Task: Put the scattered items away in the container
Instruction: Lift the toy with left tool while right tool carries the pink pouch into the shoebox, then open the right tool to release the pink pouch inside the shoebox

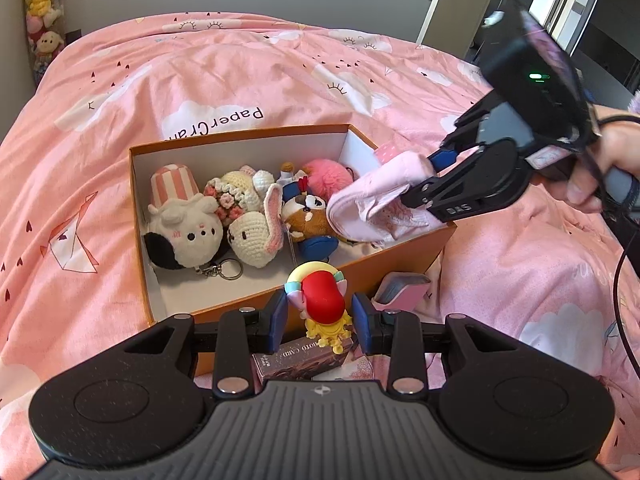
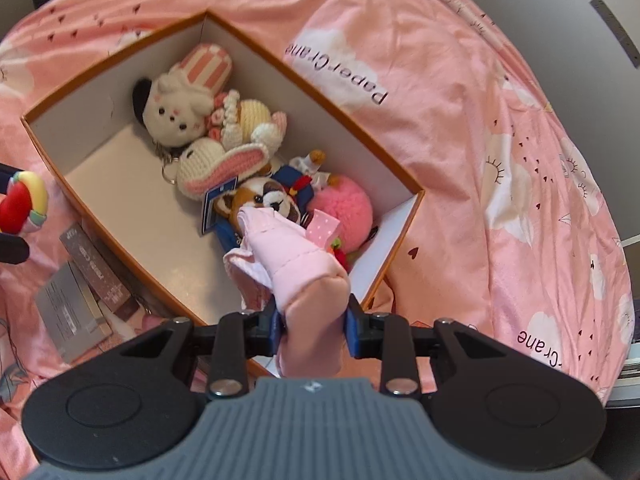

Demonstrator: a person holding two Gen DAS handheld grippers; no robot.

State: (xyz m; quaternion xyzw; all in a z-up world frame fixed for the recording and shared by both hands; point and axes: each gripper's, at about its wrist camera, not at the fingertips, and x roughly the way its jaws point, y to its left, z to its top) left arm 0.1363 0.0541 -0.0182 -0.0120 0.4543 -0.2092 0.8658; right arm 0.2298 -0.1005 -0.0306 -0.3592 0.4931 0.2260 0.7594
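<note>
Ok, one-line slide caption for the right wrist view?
Right gripper holds pink cloth over the orange box of plush toys.

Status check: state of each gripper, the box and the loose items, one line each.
Left gripper: shut on red-haired figurine, outside the box.
Right gripper: shut on pink cloth item, over the box.
Orange box: open, holds plush toys.
Card packs: on the bedspread, outside the box.

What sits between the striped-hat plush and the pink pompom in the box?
The crochet bunny and the brown dog plush lie between the striped-hat plush and the pink pompom, inside the box. The right wrist view shows it best.
</note>
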